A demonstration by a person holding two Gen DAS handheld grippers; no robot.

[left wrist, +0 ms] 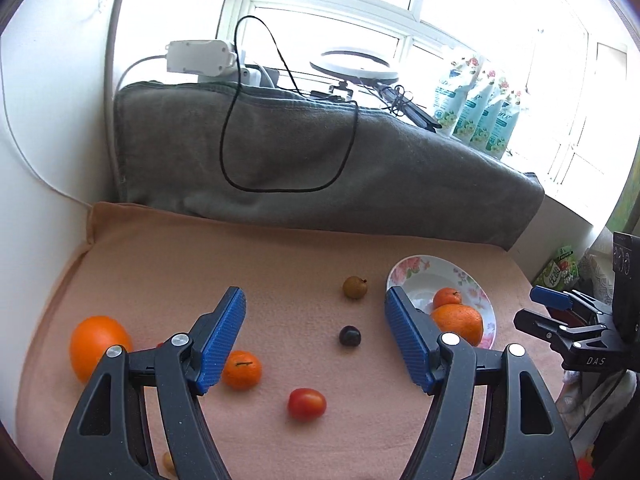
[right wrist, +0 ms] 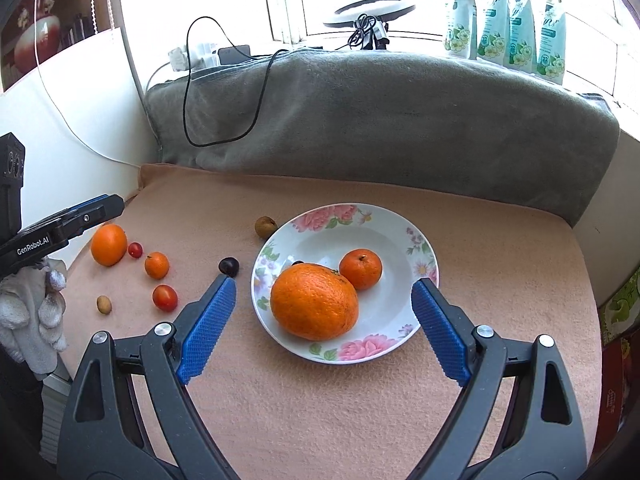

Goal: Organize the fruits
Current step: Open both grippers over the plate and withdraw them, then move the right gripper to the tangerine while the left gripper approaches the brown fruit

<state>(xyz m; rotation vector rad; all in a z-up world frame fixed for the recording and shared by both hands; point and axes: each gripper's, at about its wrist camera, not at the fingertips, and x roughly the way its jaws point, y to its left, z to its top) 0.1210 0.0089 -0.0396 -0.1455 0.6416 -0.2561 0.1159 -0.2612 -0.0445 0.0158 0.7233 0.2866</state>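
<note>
Both our grippers are spread wide and holding nothing: left gripper (left wrist: 314, 334) over the loose fruit, right gripper (right wrist: 324, 316) over the floral plate (right wrist: 320, 236). On the plate we've got a big orange (right wrist: 314, 301) touching a tangerine (right wrist: 361, 269). Another orange (left wrist: 98, 346), small tangerine (left wrist: 242, 370), tomato (left wrist: 307, 403) and dark cherry (left wrist: 350, 336) sit on the peach cloth (right wrist: 360, 400).

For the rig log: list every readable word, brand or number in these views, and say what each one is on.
"GenRobot.AI": on the black body of the left claw, right wrist view.
"DAS": on the black body of the right claw, left wrist view.
"72": in round marks on the floral refill pouches on the windowsill; their other print is too blurred to read.
Green package: print unreadable.
</note>
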